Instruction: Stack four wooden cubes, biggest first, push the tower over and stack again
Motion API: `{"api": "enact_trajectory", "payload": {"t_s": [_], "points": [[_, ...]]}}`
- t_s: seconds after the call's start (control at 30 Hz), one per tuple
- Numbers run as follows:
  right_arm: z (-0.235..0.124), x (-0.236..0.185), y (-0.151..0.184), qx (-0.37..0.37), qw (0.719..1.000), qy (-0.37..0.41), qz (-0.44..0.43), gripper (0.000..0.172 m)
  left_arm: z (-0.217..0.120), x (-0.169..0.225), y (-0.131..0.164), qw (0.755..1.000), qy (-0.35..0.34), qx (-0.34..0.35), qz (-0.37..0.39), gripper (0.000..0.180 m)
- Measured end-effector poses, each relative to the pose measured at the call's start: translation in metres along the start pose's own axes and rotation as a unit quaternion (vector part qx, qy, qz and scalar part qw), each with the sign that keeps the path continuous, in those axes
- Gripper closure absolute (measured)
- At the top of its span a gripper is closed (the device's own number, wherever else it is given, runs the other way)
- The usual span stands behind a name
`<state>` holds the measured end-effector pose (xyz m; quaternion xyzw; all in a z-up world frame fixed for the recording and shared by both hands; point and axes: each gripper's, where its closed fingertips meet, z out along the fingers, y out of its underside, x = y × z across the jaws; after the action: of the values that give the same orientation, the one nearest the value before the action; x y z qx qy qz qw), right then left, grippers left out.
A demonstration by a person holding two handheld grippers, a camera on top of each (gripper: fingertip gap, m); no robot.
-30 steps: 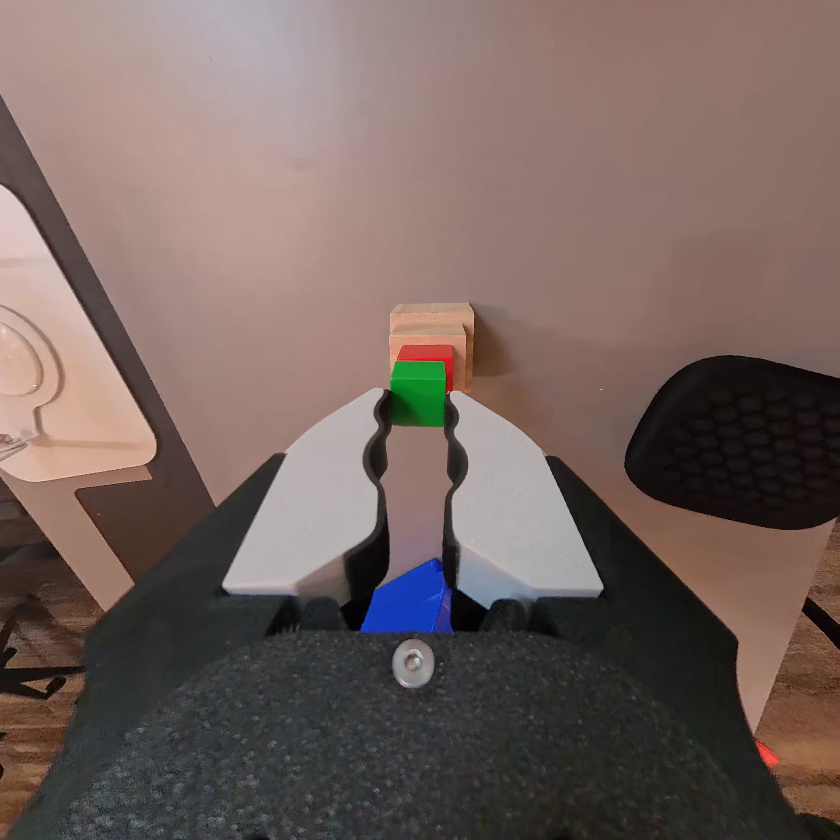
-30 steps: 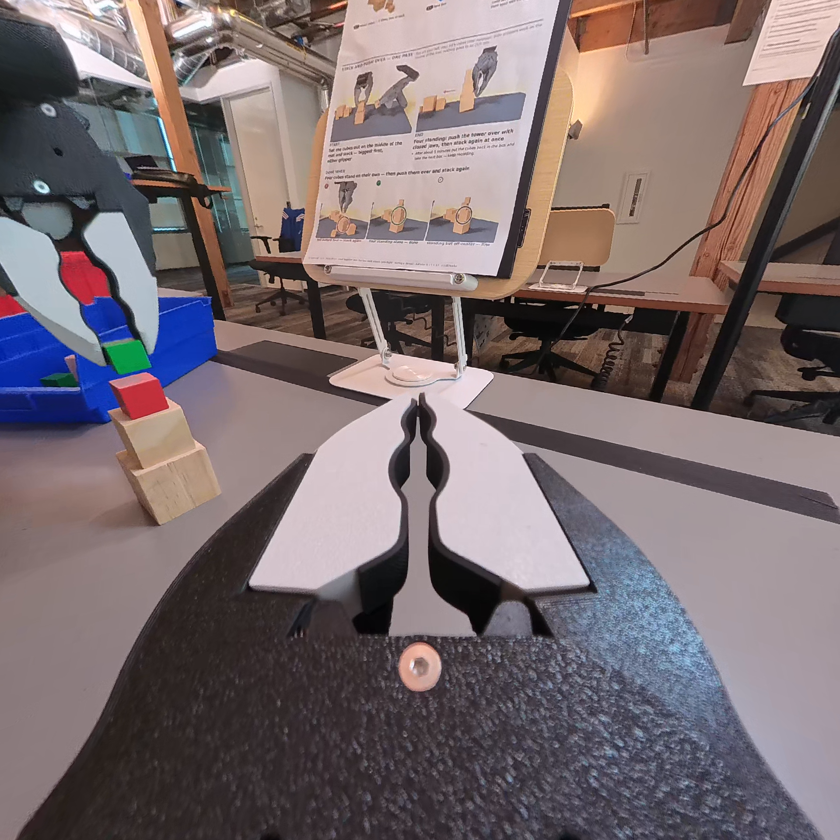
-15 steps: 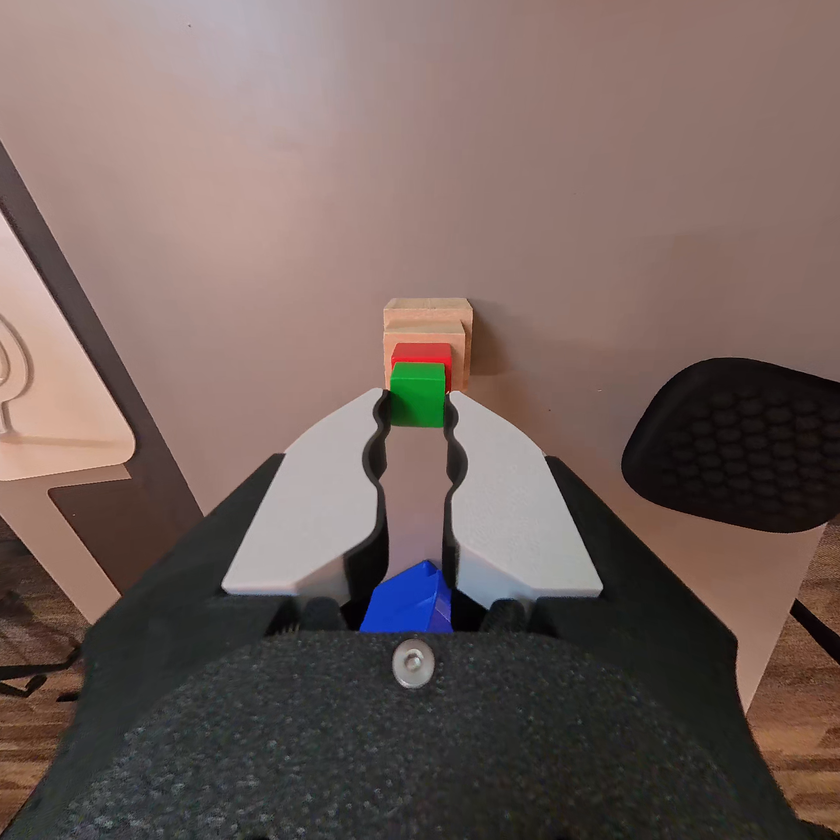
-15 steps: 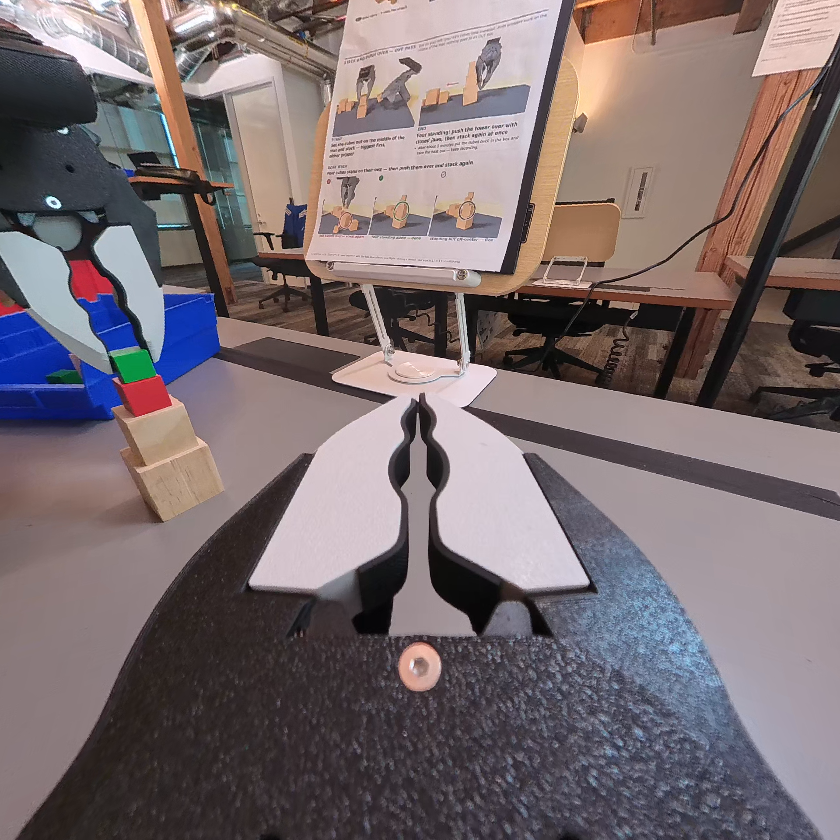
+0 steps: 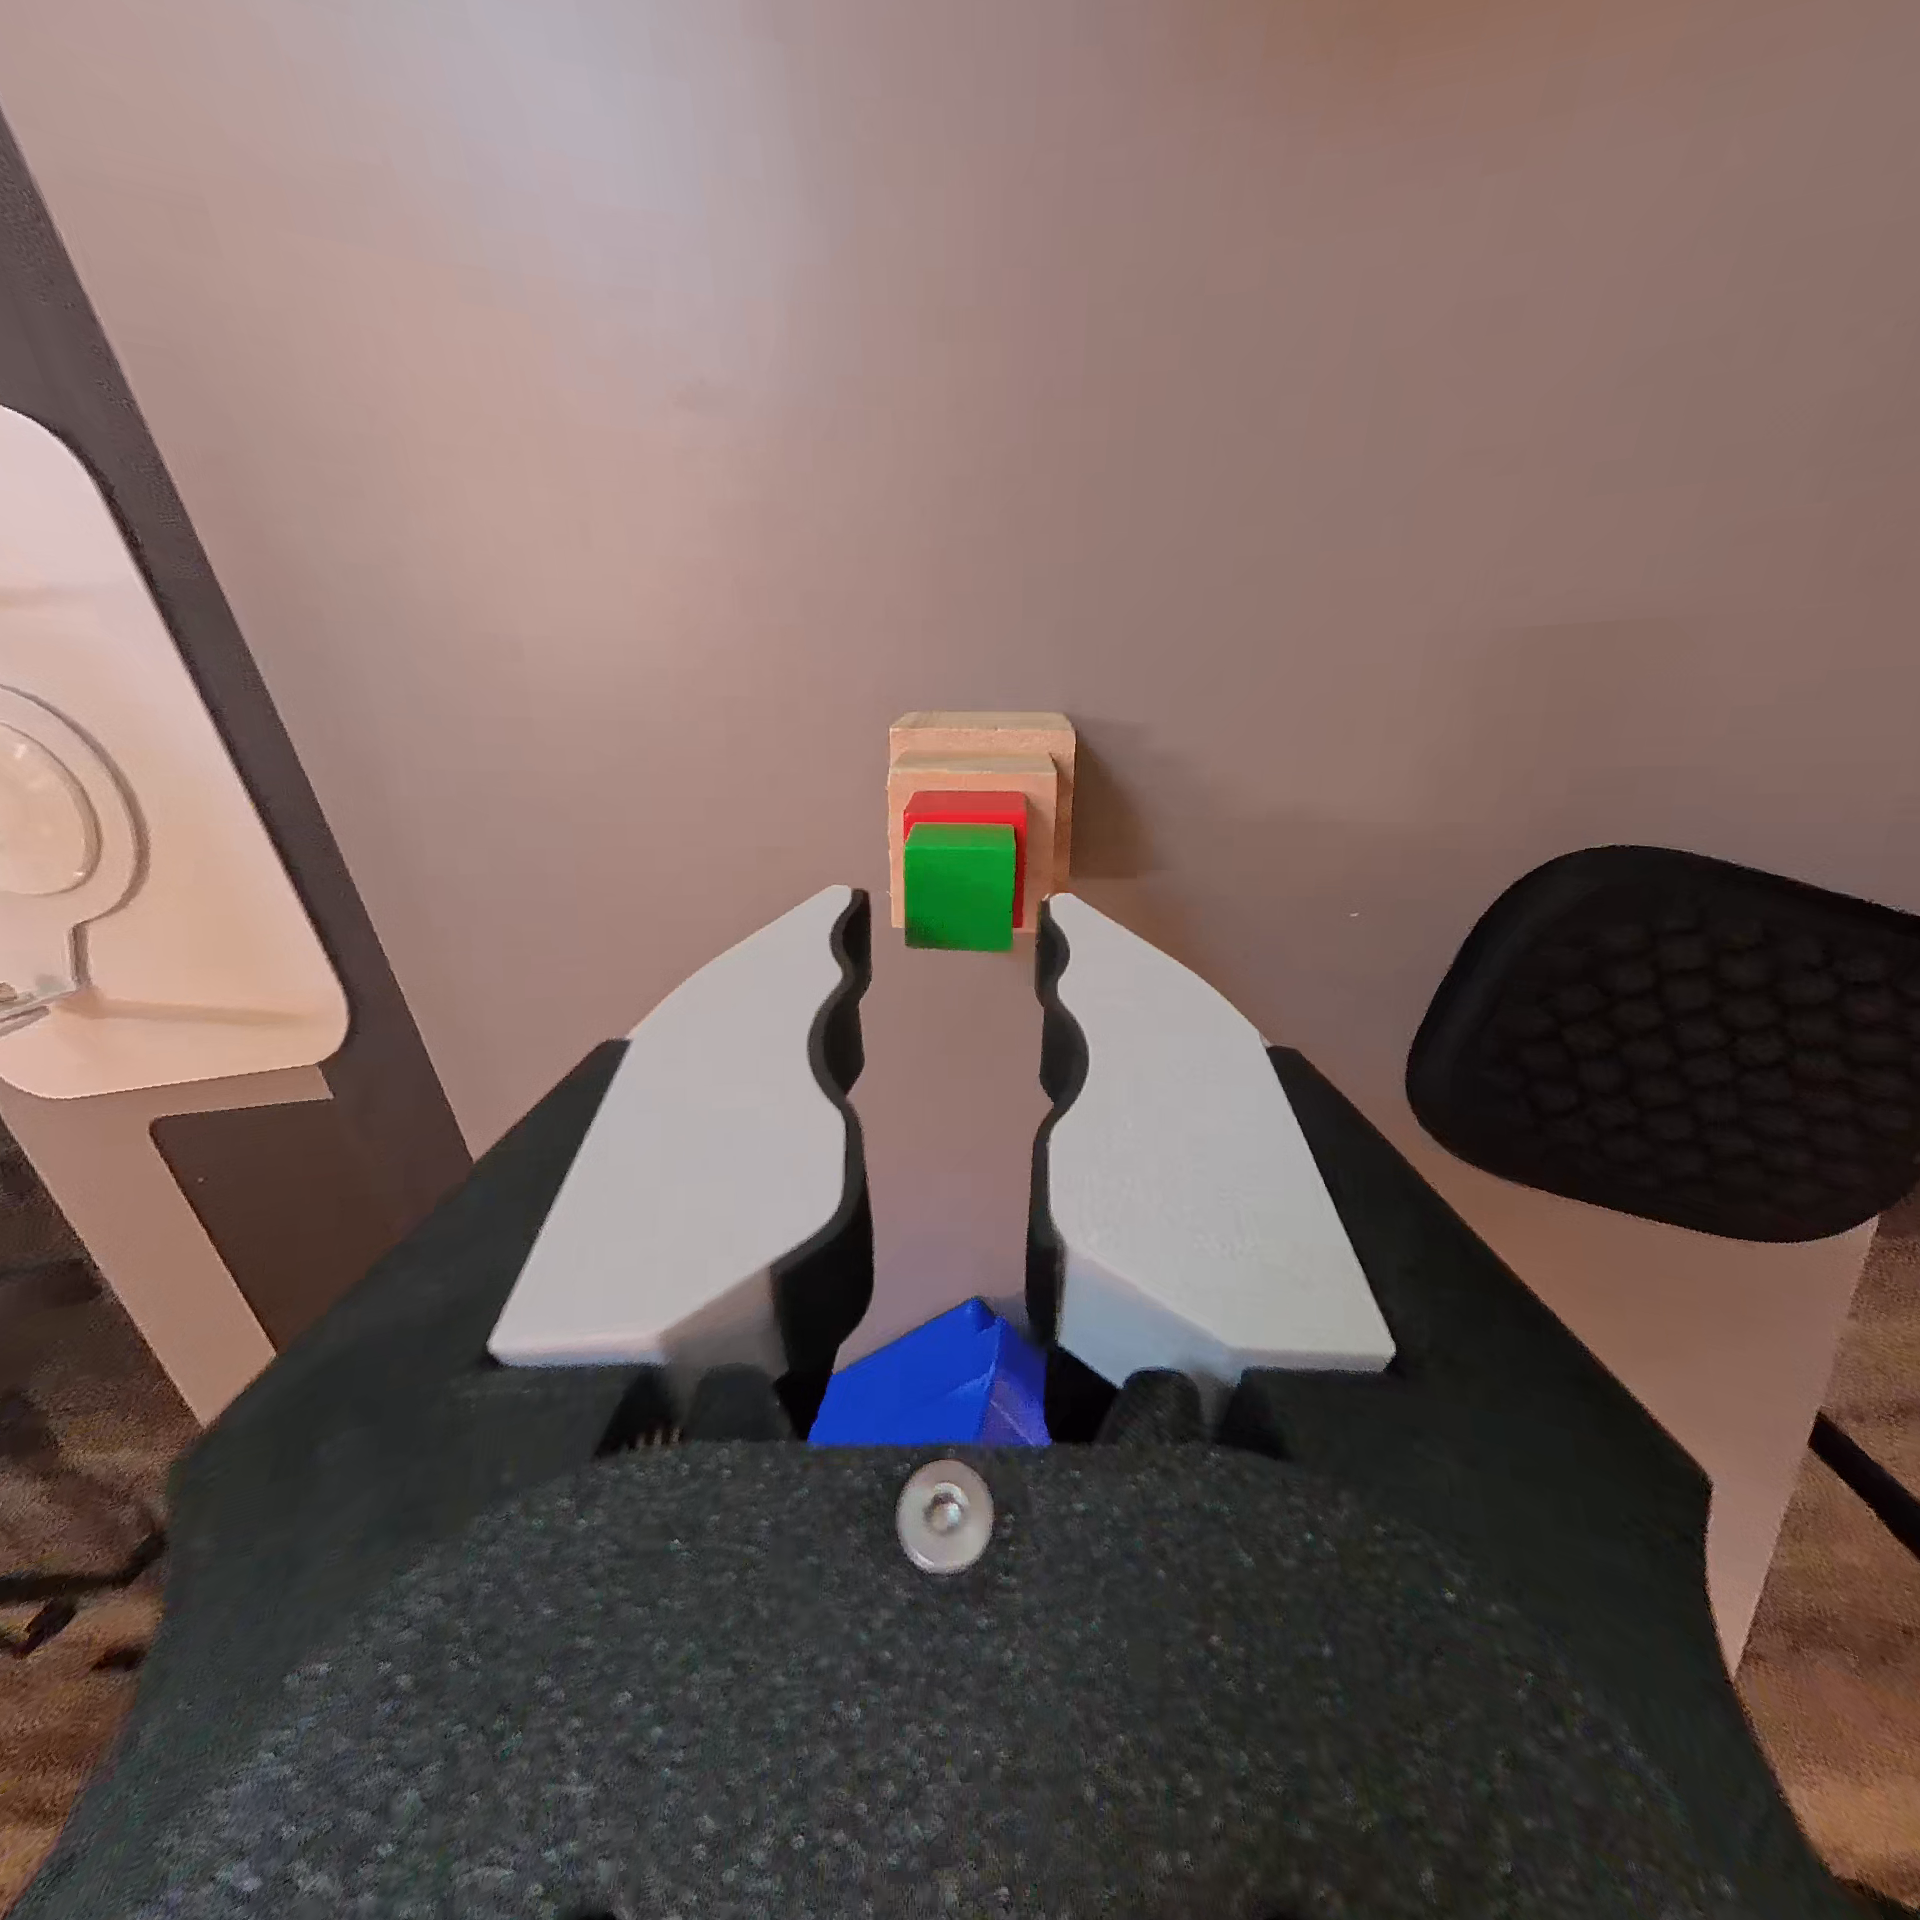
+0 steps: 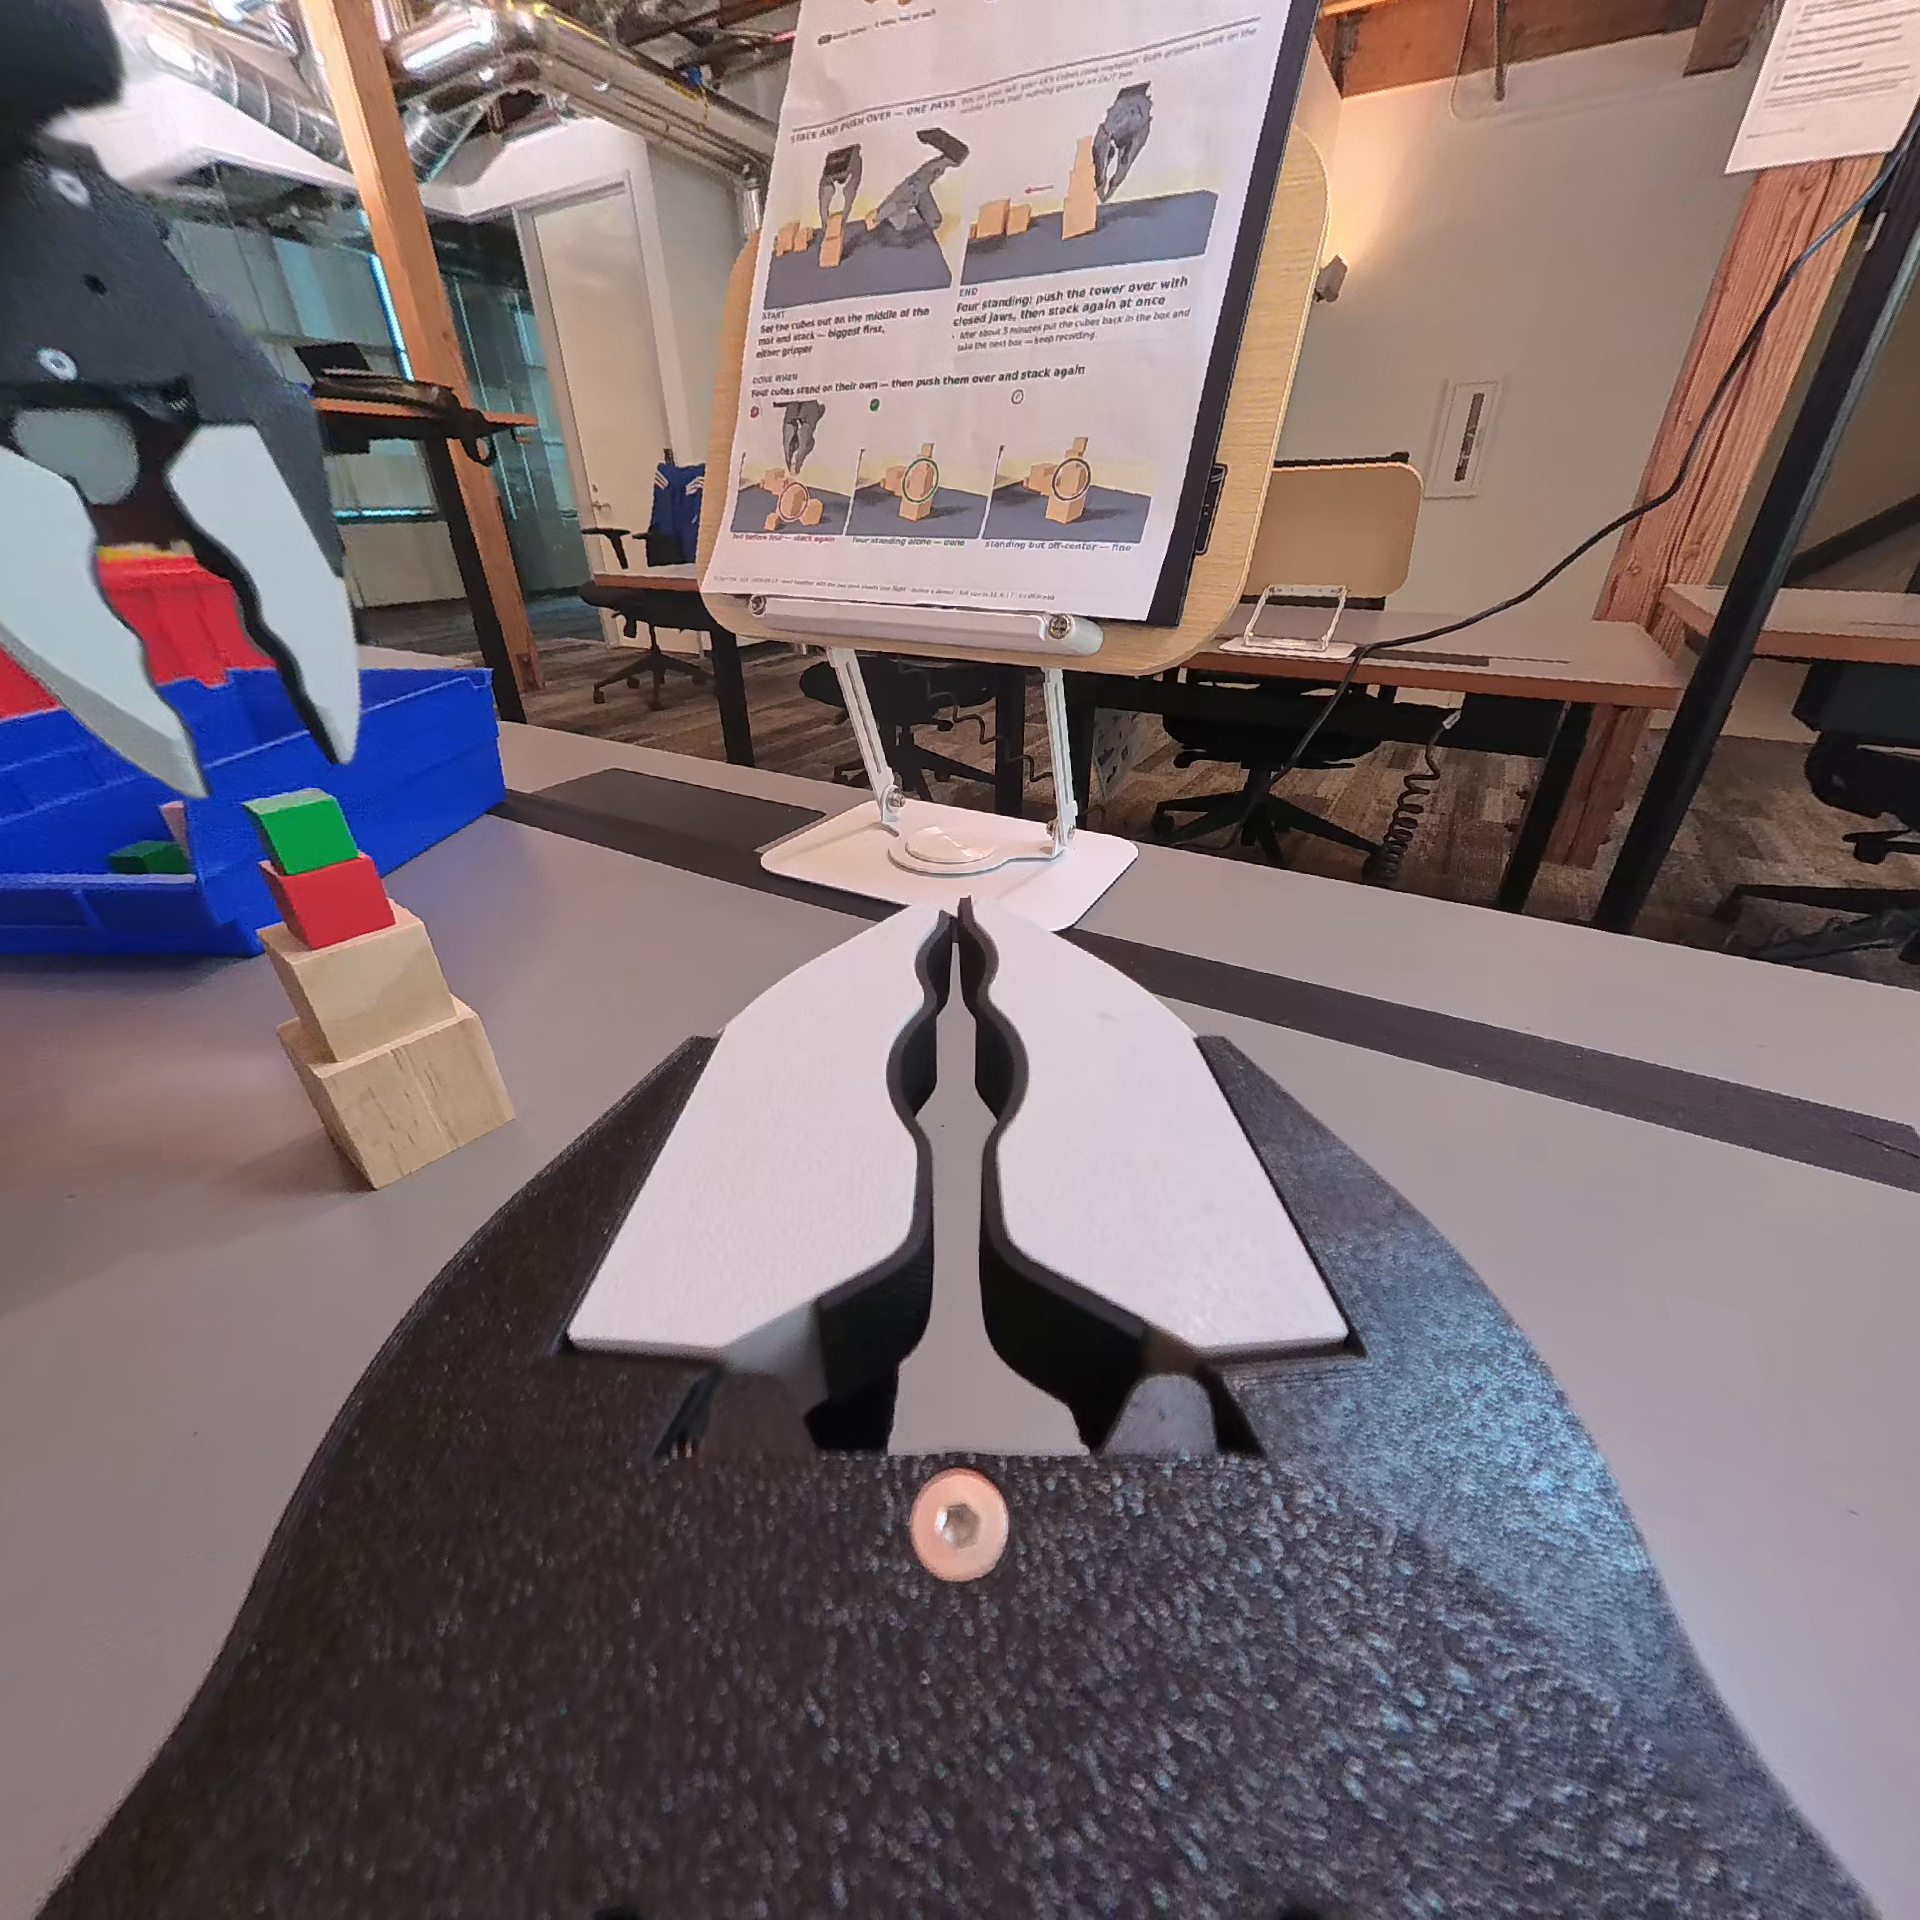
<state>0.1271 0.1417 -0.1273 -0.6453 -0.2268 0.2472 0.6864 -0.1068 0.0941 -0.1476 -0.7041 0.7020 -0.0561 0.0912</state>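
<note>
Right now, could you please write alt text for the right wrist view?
The shut right gripper hovers over a grey table. To its left the open left gripper hangs just above a green cube topping a red cube and two wooden blocks.

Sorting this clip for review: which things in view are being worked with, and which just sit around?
In use:
- left gripper, jaws open above the green cube
- red cube
- two wooden cubes, the stack's base

Lying about:
- right gripper, jaws shut
- blue bin
- document stand
</note>
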Motion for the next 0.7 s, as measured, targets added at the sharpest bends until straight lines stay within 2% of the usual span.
{"api": "enact_trajectory", "payload": {"t_s": [0.13, 0.2, 0.27, 0.4, 0.5, 0.6, 0.7], "points": [[-0.001, 0.002, -0.002, 0.004, 1.0, 0.003, 0.002, 0.171, -0.027, 0.004, -0.009, 0.996, -0.007, 0.091, -0.02, 0.152], [-0.001, 0.002, -0.003, 0.006, 1.0, 0.004, 0.002, 0.171, -0.041, 0.0, -0.011, 0.988, -0.044, 0.146, -0.037, 0.164], [-0.001, 0.003, -0.003, 0.006, 1.0, 0.006, 0.001, 0.171, -0.056, -0.01, -0.012, 0.968, -0.113, 0.214, -0.059, 0.18], [-0.001, 0.005, -0.001, 0.005, 1.0, 0.014, 0.003, 0.171, -0.07, -0.018, 0.0, 0.909, -0.234, 0.319, -0.129, 0.18], [-0.001, 0.006, -0.001, 0.005, 1.0, 0.016, 0.006, 0.171, -0.059, -0.024, 0.027, 0.86, -0.328, 0.337, -0.199, 0.18], [-0.001, 0.007, 0.001, 0.0, 1.0, 0.02, 0.012, 0.171, -0.036, -0.02, 0.044, 0.819, -0.346, 0.357, -0.286, 0.18], [-0.001, 0.007, 0.004, -0.007, 1.0, 0.017, 0.025, 0.171, -0.019, -0.02, 0.057, 0.756, -0.352, 0.401, -0.378, 0.18]]}}
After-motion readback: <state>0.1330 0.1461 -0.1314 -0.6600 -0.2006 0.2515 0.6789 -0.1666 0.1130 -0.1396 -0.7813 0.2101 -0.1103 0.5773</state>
